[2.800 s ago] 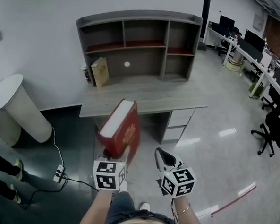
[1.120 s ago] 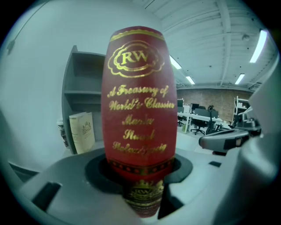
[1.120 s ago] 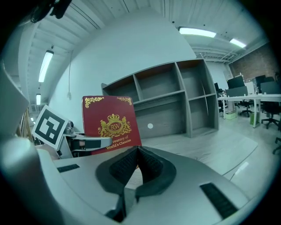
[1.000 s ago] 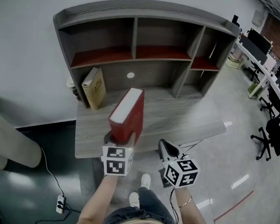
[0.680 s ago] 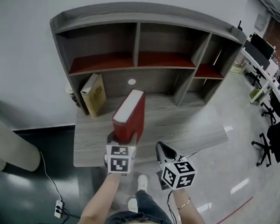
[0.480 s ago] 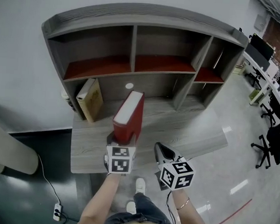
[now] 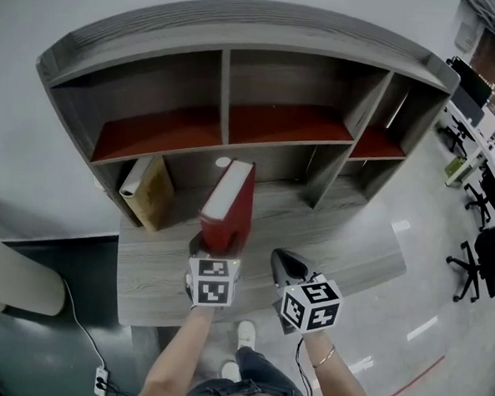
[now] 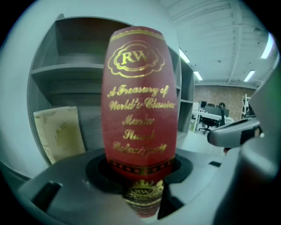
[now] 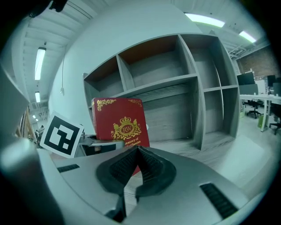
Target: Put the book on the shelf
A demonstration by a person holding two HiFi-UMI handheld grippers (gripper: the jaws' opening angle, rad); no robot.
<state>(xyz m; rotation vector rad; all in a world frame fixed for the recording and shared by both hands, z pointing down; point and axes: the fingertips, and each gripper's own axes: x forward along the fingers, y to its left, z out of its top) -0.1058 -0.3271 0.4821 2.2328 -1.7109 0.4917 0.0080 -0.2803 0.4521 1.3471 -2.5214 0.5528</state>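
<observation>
A thick red book (image 7: 229, 204) with gold lettering stands upright in my left gripper (image 7: 214, 251), whose jaws are shut on its lower end; its spine (image 8: 139, 110) fills the left gripper view. It hangs over the grey desk (image 7: 328, 240), in front of the lower middle bay of the grey shelf unit (image 7: 229, 83). My right gripper (image 7: 282, 264) is beside it on the right, shut and empty, its jaw tips meeting (image 9: 137, 150). The red book's cover (image 9: 120, 125) shows to the left in the right gripper view.
A tan book (image 7: 147, 191) leans in the shelf's lower left bay, also the tan book (image 8: 59, 132) in the left gripper view. The upper shelf boards (image 7: 285, 124) are red and bare. Office desks and chairs (image 7: 487, 241) stand far right. A power strip (image 7: 96, 378) lies on the floor.
The person has walked up to the desk; the shelf now looms larger and closer. The red book stays upright in the left gripper, nearer the lower middle bay. The right gripper kept alongside.
</observation>
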